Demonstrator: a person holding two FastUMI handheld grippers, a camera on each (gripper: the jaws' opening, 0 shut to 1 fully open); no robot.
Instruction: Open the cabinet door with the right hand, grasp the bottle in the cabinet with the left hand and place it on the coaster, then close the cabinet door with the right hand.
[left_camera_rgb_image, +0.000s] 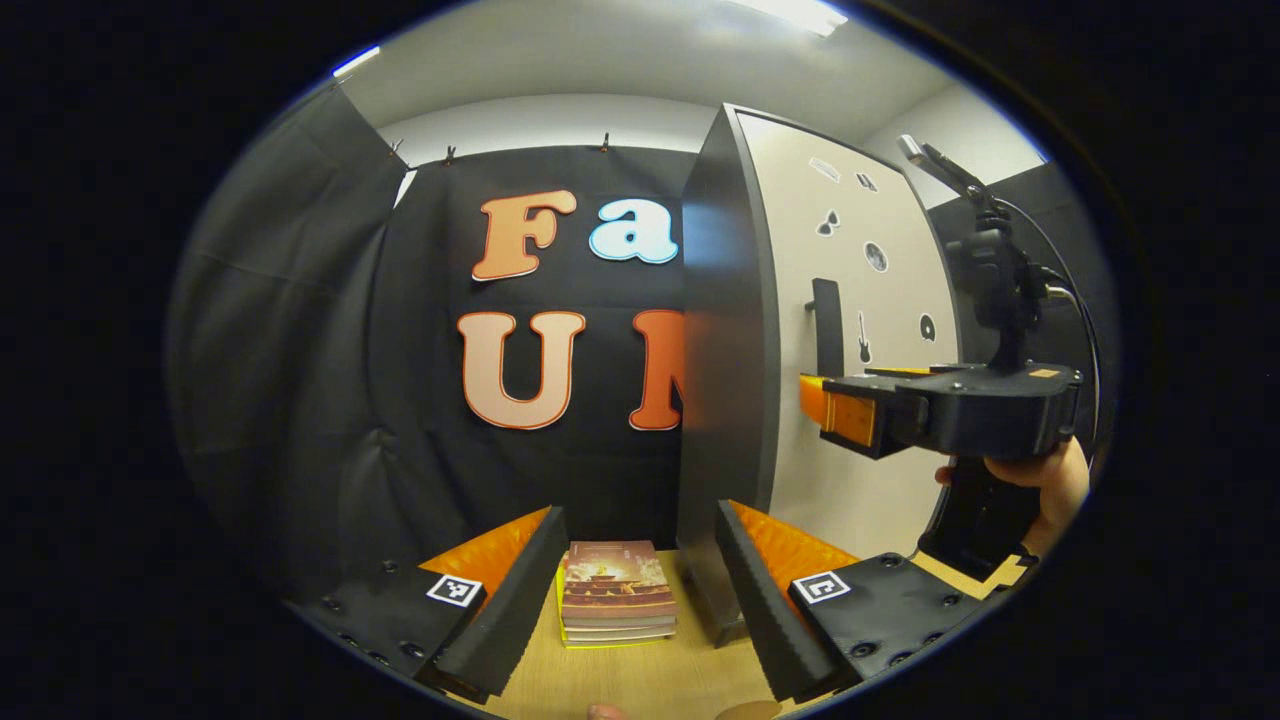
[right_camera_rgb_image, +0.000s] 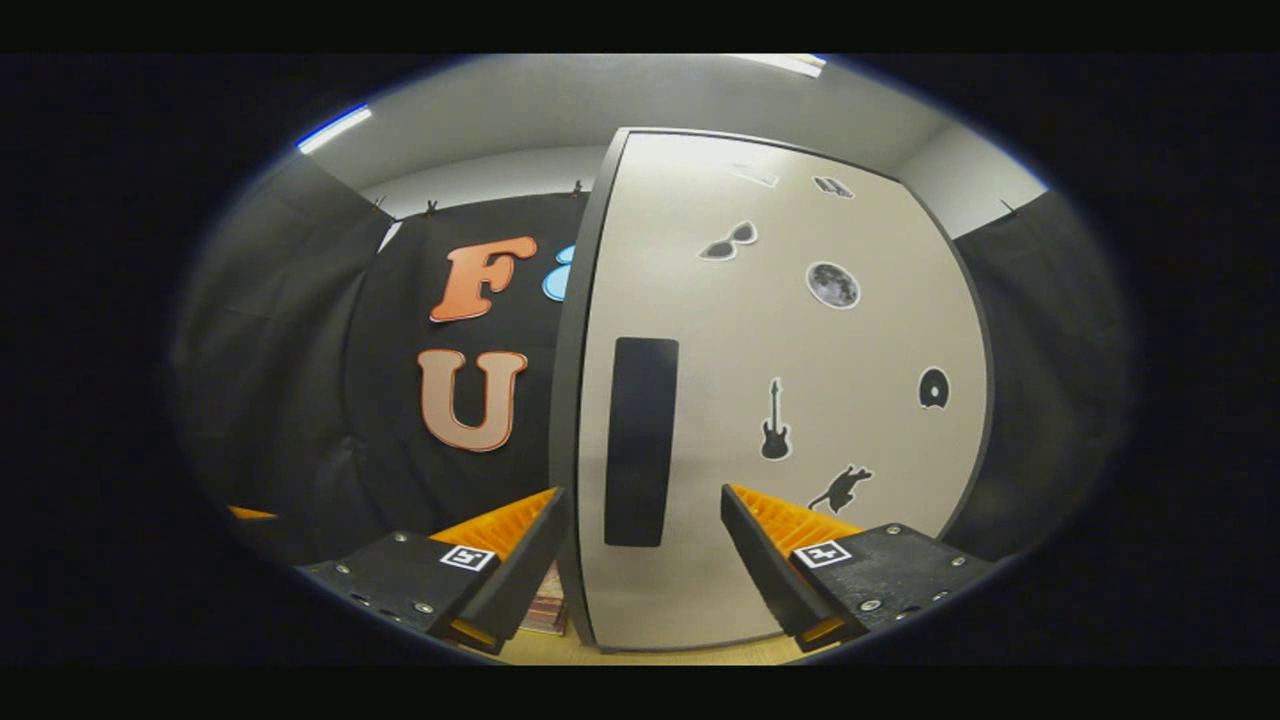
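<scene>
Spread jaws of the right gripper frame the dark vertical handle of the cabinet door, which looks shut; they hold nothing, lined up so the handle sits between them, a sensible approach for pulling the door open. From the left gripper view, the right gripper is held level by a hand, near the handle but, as far as I can tell, not touching it. Jaws of the left gripper are also wide apart and empty, held low over the wooden bench, waiting off the cabinet's dark side edge. A stack of books lies on the bench just beside the cabinet's foot. With the door closed, the bottle is hidden inside, and I cannot make out a coaster. Opening is the step in hand. Which way the door swings I cannot tell; if toward the left gripper, it may need to give way
</scene>
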